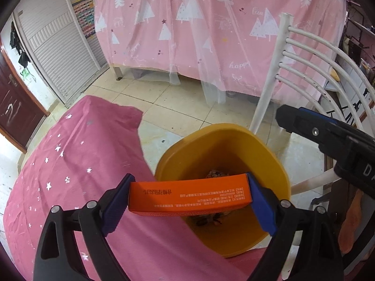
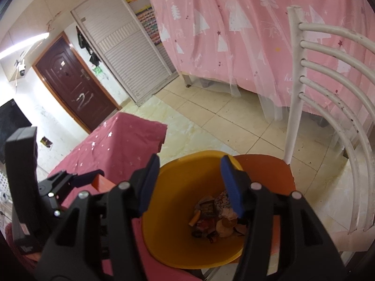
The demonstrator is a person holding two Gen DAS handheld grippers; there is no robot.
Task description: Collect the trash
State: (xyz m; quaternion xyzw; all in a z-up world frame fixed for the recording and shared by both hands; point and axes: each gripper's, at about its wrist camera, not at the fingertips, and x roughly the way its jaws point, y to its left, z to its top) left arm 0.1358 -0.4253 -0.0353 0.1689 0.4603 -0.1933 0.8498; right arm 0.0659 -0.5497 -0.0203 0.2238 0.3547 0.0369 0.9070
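Note:
My left gripper (image 1: 189,195) is shut on a flat orange box (image 1: 187,195) with small print, its blue pads pressing both short ends. The box hangs over the near rim of a yellow bin (image 1: 211,145). Crumpled wrappers (image 2: 215,215) lie in the bottom of the bin (image 2: 168,210). My right gripper (image 2: 187,187) hovers over the bin mouth with its blue fingers apart and nothing between them. In the left wrist view the right gripper (image 1: 283,117) shows at the right edge. A corner of the orange box (image 2: 103,183) shows in the right wrist view, with the left gripper's fingers (image 2: 77,179) at its end.
The bin stands on an orange chair seat (image 2: 269,171) with a white slatted back (image 2: 328,93). A dark pink starred cloth (image 1: 70,164) covers the table beside the bin. Behind is a tiled floor (image 1: 175,107), a pink tree-print curtain (image 1: 199,35) and a brown door (image 2: 72,86).

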